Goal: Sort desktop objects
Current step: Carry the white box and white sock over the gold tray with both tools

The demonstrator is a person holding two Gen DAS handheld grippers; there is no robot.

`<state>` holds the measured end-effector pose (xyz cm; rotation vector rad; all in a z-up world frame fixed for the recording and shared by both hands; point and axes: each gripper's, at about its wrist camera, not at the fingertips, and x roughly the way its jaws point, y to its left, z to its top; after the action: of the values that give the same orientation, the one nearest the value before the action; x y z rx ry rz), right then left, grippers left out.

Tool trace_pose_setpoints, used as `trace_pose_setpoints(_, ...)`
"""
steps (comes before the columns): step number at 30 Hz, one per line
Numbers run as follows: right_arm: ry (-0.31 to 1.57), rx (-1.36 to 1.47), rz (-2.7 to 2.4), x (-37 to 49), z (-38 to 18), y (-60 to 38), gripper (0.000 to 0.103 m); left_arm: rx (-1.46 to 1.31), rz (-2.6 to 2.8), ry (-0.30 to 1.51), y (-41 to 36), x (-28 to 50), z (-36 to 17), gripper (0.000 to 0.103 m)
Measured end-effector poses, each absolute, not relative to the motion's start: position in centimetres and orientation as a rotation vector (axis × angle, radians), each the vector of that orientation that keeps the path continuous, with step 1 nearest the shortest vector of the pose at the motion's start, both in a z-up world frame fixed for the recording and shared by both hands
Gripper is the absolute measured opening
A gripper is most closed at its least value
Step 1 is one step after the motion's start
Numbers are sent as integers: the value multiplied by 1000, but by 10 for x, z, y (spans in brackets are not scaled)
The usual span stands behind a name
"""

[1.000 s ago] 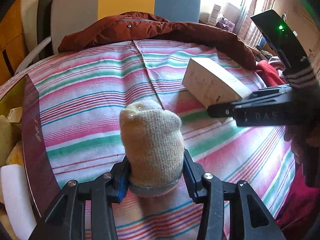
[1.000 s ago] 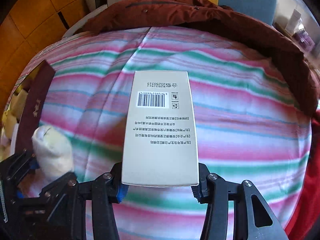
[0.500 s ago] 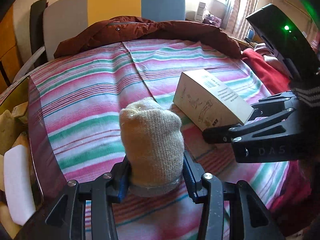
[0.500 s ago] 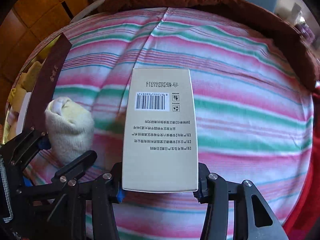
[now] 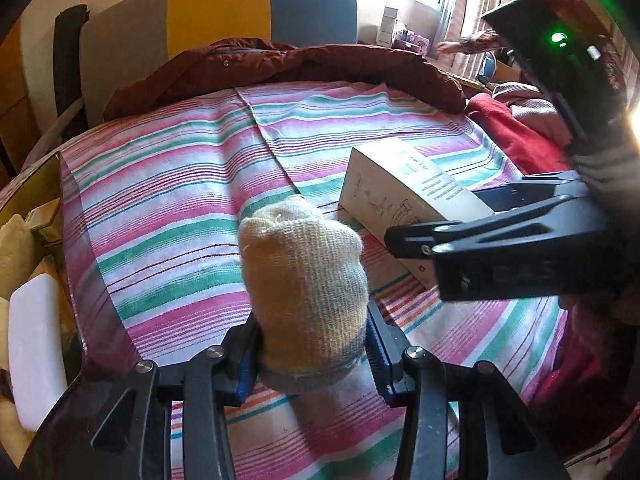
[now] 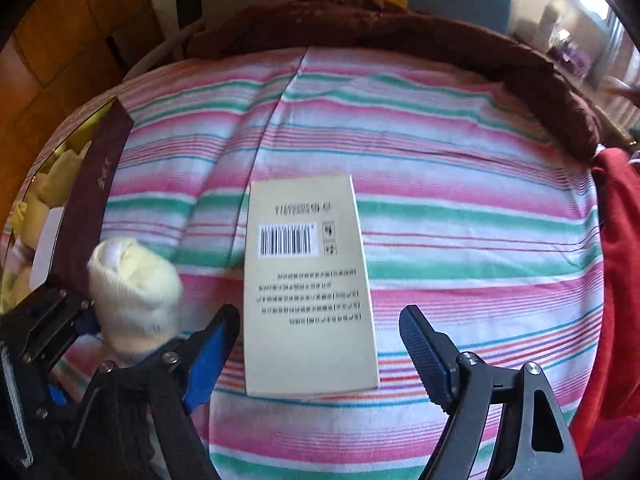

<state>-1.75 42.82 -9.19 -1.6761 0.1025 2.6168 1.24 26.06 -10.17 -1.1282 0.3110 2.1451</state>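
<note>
Jaws of right hand-held gripper (image 6: pixel 320 350) just opened since half second ago; cream box (image 6: pixel 308 284) now free between spread pads, lying flat on striped cloth (image 6: pixel 460 216), barcode up. Left hand-held gripper (image 5: pixel 312 356) clamps rolled beige sock (image 5: pixel 304 288) upright, just left of box.

This is a lived-in home, most likely a bedroom or sitting room. A striped cloth (image 5: pixel 192 184) in pink, green and white covers the soft surface, with a dark red-brown padded jacket (image 5: pixel 320 64) heaped along its far edge and red clothing (image 5: pixel 516 136) bundled at the right. Behind stands a panelled headboard or seat back (image 5: pixel 216 12) in grey, yellow and blue. Wooden cabinet fronts (image 6: pixel 80 40) line the left, and a curtained, sunlit window (image 5: pixel 460 8) has small boxes (image 5: pixel 390 26) stacked beneath it.
</note>
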Motion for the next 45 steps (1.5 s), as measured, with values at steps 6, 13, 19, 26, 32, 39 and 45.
trace_pose_setpoints(6, 55, -1640, 2633, -15, -96, 420, 50, -1083, 2182, 315, 251, 17, -90, 46)
trace_pose_setpoints(13, 98, -1606, 2638, -7, -96, 419, 50, -1022, 2236, 305, 239, 22, -69, 46)
trace_pose_setpoints(19, 144, -1598, 2657, 2, -95, 411, 50, -978, 2278, 275, 229, 23, -49, 46)
trace_pose_setpoints(26, 208, -1574, 2659, 11, -94, 407, 50, -960, 2317, 238, 215, 22, -34, 46)
trace_pose_setpoints(32, 243, -1561, 2664, 18, -94, 403, 50, -952, 2361, 221, 202, 21, -28, 46)
trace_pose_setpoints(39, 321, -1542, 2684, 19, -89, 402, 50, -968, 2423, 188, 178, 13, -24, 46)
trace_pose_setpoints(45, 323, -1527, 2715, 14, -80, 394, 50, -1000, 2487, 145, 152, 2, -25, 46)
